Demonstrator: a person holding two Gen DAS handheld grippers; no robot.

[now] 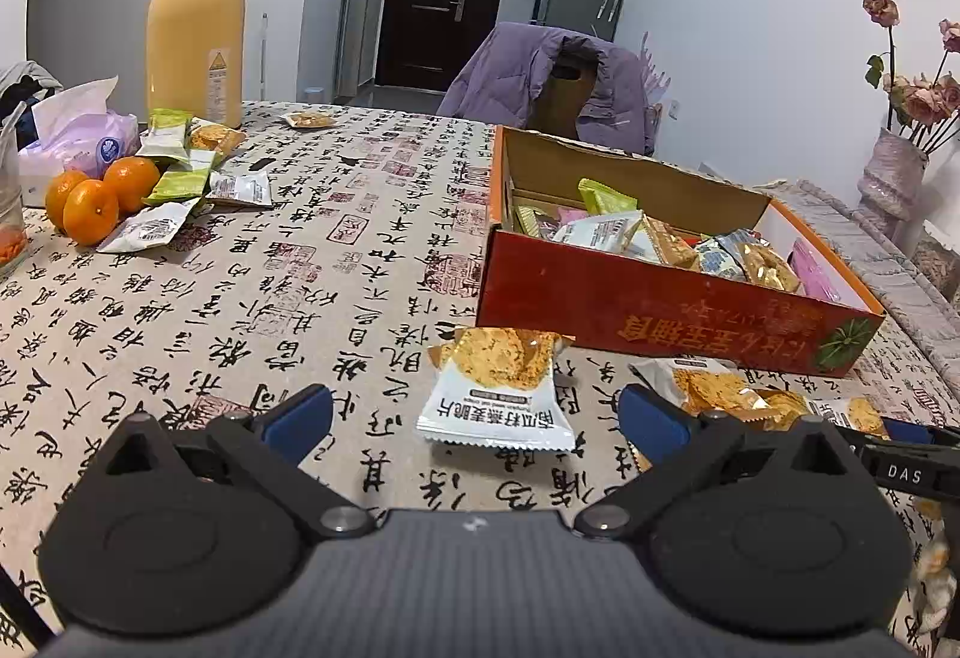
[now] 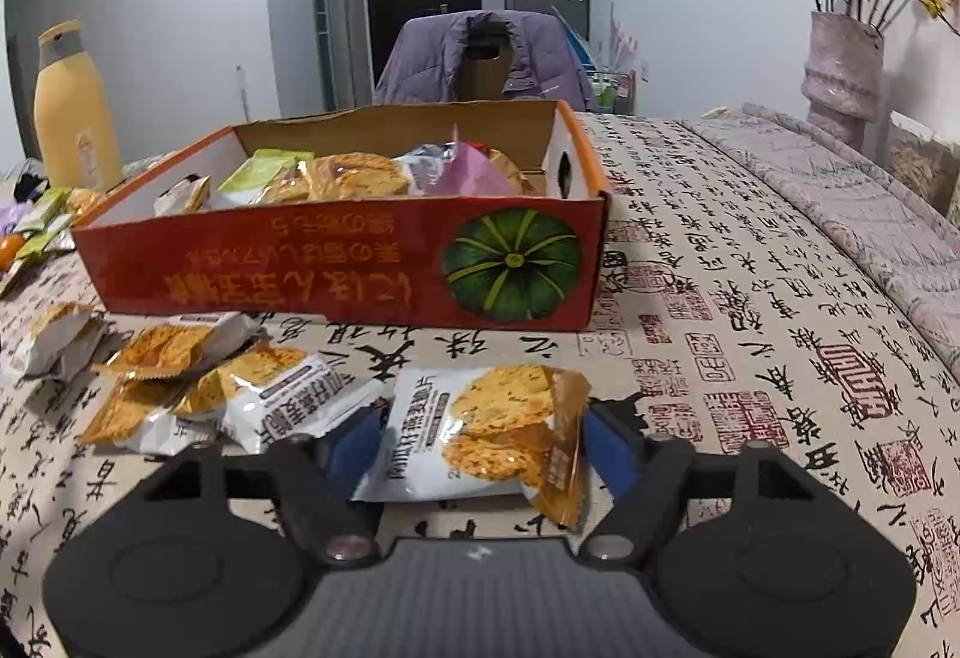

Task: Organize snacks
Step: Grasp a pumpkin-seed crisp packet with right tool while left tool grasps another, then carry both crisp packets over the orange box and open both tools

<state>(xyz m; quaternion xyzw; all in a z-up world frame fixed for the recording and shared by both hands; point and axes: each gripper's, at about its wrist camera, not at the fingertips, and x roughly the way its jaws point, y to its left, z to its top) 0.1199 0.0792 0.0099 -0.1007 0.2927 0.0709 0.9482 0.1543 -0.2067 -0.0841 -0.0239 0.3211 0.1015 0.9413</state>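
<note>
Two sets of fingers face my red snack box (image 2: 336,268). My right fingers (image 2: 480,433) are clamped on a white-and-gold cracker packet (image 2: 480,430), short of the box. My left fingers (image 1: 474,415) are spread wide, grasping nothing, with another cracker packet (image 1: 501,388) lying on the counter (image 1: 270,298) between them. More packets (image 2: 198,388) lie left of my right fingers.

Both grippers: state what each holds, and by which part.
Right gripper clamps a cracker packet by its two side edges. Left gripper holds nothing; it is open around another packet.
</note>
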